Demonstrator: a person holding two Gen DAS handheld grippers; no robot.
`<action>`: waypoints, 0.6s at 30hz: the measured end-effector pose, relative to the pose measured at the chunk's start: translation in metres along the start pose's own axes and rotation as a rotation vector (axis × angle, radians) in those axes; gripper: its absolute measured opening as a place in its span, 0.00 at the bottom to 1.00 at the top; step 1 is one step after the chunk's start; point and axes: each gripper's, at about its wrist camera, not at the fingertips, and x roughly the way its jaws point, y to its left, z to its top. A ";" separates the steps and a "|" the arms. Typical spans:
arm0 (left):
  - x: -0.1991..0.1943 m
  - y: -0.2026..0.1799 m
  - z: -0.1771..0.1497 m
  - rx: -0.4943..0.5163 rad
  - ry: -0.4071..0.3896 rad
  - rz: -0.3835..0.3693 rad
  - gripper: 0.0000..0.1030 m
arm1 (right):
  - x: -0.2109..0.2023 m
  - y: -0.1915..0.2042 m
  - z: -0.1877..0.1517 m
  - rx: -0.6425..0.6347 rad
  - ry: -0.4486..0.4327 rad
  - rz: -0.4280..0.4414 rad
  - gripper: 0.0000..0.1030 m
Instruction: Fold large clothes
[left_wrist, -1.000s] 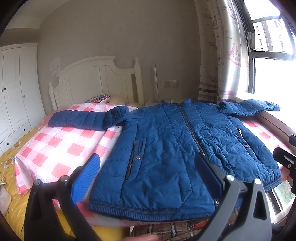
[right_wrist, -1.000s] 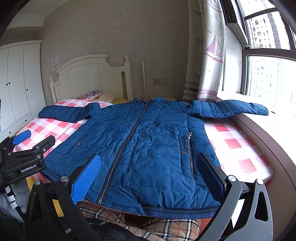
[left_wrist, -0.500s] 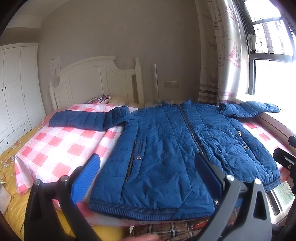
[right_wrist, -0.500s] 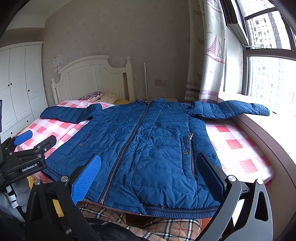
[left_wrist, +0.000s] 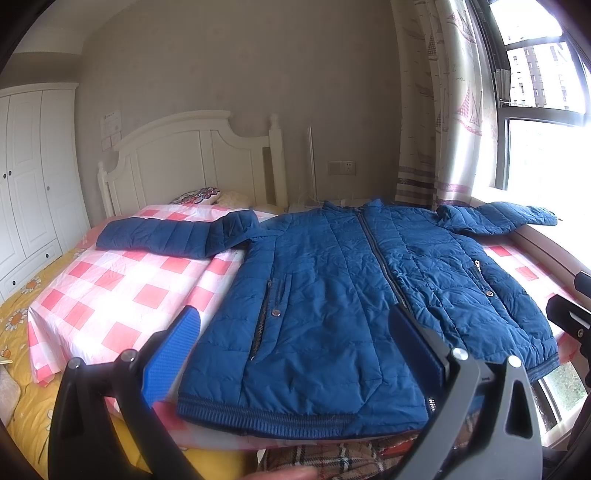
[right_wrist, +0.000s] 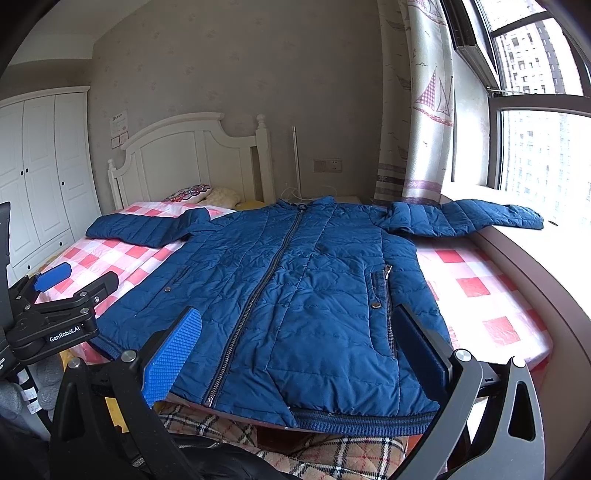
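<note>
The blue jacket (left_wrist: 332, 295) lies flat on the bed (left_wrist: 122, 291), hem at the foot edge. Both tongs, left (left_wrist: 295, 350) and right (right_wrist: 299, 350), hang wide and empty just before it.

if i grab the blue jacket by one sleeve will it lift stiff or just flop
Likely flop: the blue jacket lies limp, its sleeve draping over the window ledge. The quilted, puffy panels suggest it is light for its bulk. The smooth shell looks slippery, so it may slide on the checked cover.
</note>
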 end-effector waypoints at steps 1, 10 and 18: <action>0.000 0.000 0.000 0.000 0.000 0.000 0.99 | 0.000 0.000 0.000 0.000 0.000 0.001 0.96; -0.005 -0.005 -0.001 -0.004 -0.002 -0.005 0.99 | -0.002 0.001 0.000 -0.004 -0.002 0.001 0.96; -0.003 -0.003 -0.001 -0.017 0.005 -0.004 0.99 | -0.002 0.002 -0.001 -0.004 0.001 0.008 0.96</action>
